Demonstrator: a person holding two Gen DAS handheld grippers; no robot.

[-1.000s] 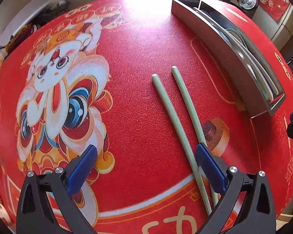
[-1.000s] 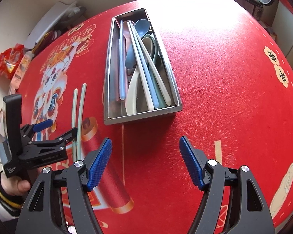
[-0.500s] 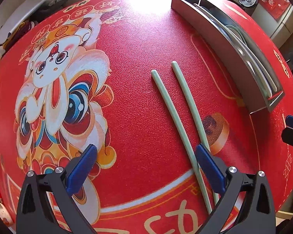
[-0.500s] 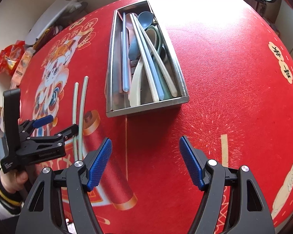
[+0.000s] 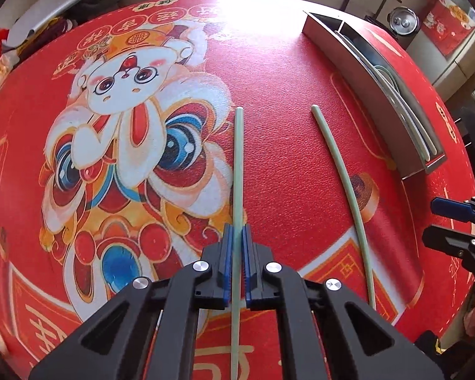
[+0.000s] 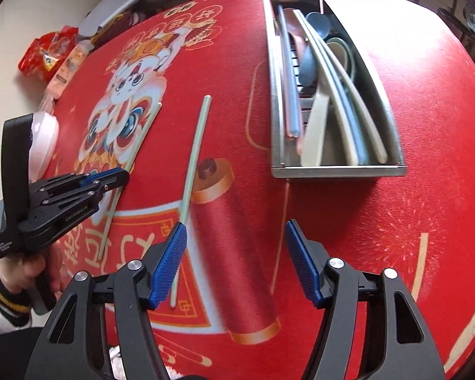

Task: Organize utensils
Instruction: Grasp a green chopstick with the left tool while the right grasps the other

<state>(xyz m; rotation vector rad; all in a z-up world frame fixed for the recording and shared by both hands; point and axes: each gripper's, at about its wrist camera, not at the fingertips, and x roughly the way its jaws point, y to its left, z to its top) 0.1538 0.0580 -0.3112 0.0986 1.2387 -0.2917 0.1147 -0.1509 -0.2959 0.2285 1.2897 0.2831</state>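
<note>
My left gripper (image 5: 236,235) is shut on a pale green chopstick (image 5: 238,158), which runs straight out between the blue pads over the red lion-print tablecloth. A second green chopstick (image 5: 342,171) lies loose to its right. In the right wrist view my right gripper (image 6: 234,231) hangs above the cloth with its jaws closing and nothing between them. The loose chopstick (image 6: 196,145) passes just outside its left finger. The left gripper (image 6: 123,179) and its held chopstick (image 6: 142,136) show at the left. A steel tray (image 6: 338,171) holds several spoons and chopsticks (image 6: 329,72).
A person's hand (image 6: 31,269) in a striped cuff holds the left gripper. Snack packets (image 6: 47,53) and a pink object (image 6: 42,139) sit off the table's left edge. A metal pot (image 5: 402,23) stands beyond the tray. The right gripper (image 5: 432,223) shows at the right edge.
The left gripper has shut on the left chopstick and carried it leftward, away from the other one. The right gripper has shifted left toward the loose chopstick, its jaws narrower.
</note>
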